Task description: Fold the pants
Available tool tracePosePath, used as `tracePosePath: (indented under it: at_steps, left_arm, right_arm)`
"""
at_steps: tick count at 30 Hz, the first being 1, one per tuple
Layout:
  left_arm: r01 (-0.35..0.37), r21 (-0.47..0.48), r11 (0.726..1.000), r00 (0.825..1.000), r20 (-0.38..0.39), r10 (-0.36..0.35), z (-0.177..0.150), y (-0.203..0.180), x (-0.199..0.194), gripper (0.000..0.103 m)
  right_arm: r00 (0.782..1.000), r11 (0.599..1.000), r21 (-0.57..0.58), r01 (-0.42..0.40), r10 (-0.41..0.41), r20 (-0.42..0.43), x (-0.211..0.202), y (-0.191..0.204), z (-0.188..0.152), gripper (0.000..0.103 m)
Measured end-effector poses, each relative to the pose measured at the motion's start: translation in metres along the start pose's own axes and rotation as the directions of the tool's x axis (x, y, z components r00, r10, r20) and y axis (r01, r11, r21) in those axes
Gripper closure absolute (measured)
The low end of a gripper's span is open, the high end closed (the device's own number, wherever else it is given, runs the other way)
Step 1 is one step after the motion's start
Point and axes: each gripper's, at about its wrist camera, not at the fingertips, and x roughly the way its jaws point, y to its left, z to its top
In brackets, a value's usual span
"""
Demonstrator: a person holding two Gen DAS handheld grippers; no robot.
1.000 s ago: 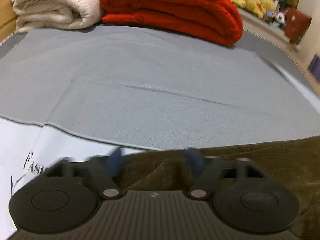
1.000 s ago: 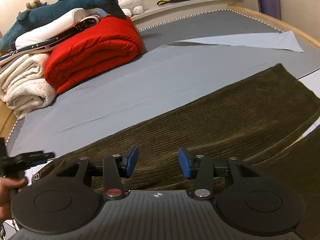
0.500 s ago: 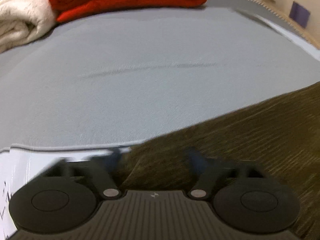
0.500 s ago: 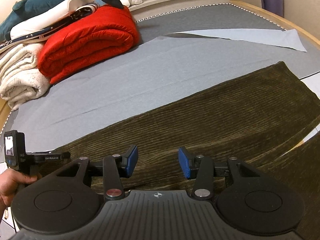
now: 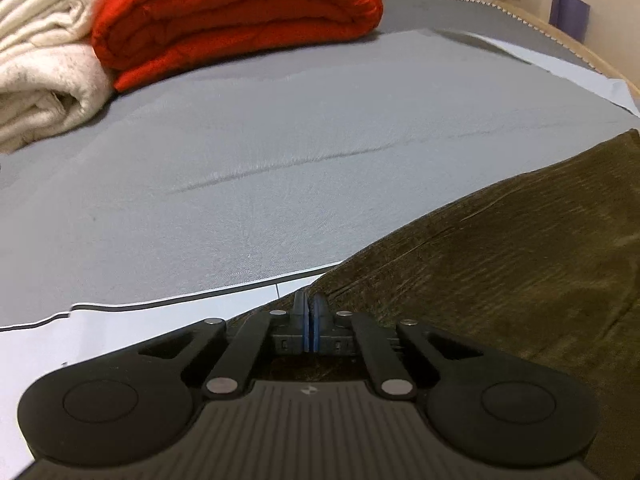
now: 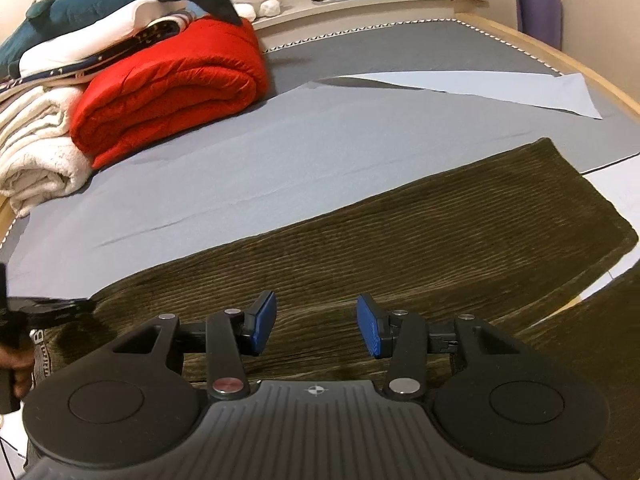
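Observation:
Dark olive corduroy pants lie flat across the grey sheet, waistband at the left. In the left wrist view the pants fill the lower right. My left gripper is shut, its blue pads pressed together right at the pants' upper edge near the waist corner, pinching the fabric there. The right wrist view shows that left gripper at the far left, with a hand holding it. My right gripper stands open just above the middle of the pants, with nothing between its pads.
A folded red quilt and a cream blanket are stacked at the back left, with a plush shark on top. A light sheet corner lies at the back right. The wooden bed rim curves along the right.
The left gripper's jaws went from wide apart to fully closed at the pants' edge, and its view swung and rolled so the pants now sit at the right. The right gripper stayed put.

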Motion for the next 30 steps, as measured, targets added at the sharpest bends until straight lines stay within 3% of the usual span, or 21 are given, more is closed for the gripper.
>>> tracePosePath:
  at_steps: [3, 8, 14, 17, 19, 21, 22, 23, 24, 25, 27, 28, 30]
  left_arm:
    - [0.012, -0.012, 1.0, 1.0, 0.008, -0.012, -0.004, -0.009, -0.024, 0.102]
    - [0.039, 0.068, 0.997, 0.999, 0.03, -0.041, -0.025, -0.028, -0.085, 0.102]
    - [0.201, 0.038, 0.979, 0.98, -0.013, -0.2, -0.095, -0.048, -0.167, 0.102]
    - [0.269, -0.066, 0.961, 0.962, -0.027, -0.271, -0.129, -0.041, -0.18, 0.099]
    - [0.265, -0.207, 0.942, 0.962, -0.012, -0.273, -0.141, -0.016, -0.182, 0.094]
    - [0.282, -0.368, 0.886, 0.956, 0.028, -0.292, -0.145, 0.013, -0.184, 0.083]
    - [0.299, -0.443, 0.845, 0.948, 0.038, -0.316, -0.147, 0.026, -0.181, 0.071]
    - [0.302, -0.491, 0.817, 0.943, 0.026, -0.333, -0.151, 0.033, -0.175, 0.06]
    - [0.289, -0.521, 0.804, 0.94, -0.004, -0.34, -0.151, 0.039, -0.167, 0.057]
    - [0.253, -0.537, 0.805, 0.941, -0.057, -0.333, -0.151, 0.04, -0.156, 0.052]
    - [0.158, -0.524, 0.837, 0.943, -0.172, -0.286, -0.155, 0.035, -0.138, 0.052]
    - [0.13, -0.51, 0.85, 0.943, -0.202, -0.265, -0.154, 0.032, -0.13, 0.052]
    - [0.138, -0.517, 0.845, 0.937, -0.208, -0.281, -0.151, 0.027, -0.12, 0.045]
  right_arm:
    - [1.0, 1.0, 0.016, -0.004, 0.003, 0.014, -0.008, -0.003, 0.001, 0.056]
    - [0.999, 0.999, 0.031, -0.024, 0.023, 0.024, -0.02, -0.002, -0.003, 0.056]
    - [0.998, 0.998, 0.02, -0.056, 0.055, 0.043, -0.038, 0.003, -0.009, 0.056]
    - [0.998, 0.997, 0.039, -0.06, 0.059, 0.036, -0.043, -0.002, -0.012, 0.056]
    - [0.998, 0.996, 0.061, -0.063, 0.061, 0.034, -0.046, -0.006, -0.013, 0.056]
    - [0.997, 0.995, 0.076, -0.061, 0.058, 0.04, -0.05, -0.012, -0.014, 0.056]
    - [0.998, 0.995, 0.081, -0.058, 0.054, 0.044, -0.051, -0.014, -0.013, 0.056]
    - [0.998, 0.995, 0.087, -0.056, 0.052, 0.047, -0.053, -0.017, -0.013, 0.056]
    - [0.997, 0.994, 0.095, -0.055, 0.05, 0.052, -0.054, -0.02, -0.012, 0.056]
    - [0.997, 0.993, 0.103, -0.053, 0.047, 0.058, -0.055, -0.023, -0.011, 0.056]
    - [0.997, 0.99, 0.133, -0.04, 0.03, 0.076, -0.057, -0.034, -0.006, 0.056]
    - [0.996, 0.987, 0.156, -0.034, 0.021, 0.087, -0.059, -0.04, -0.003, 0.056]
    - [0.992, 0.976, 0.217, -0.031, 0.003, 0.129, -0.065, -0.059, 0.008, 0.056]
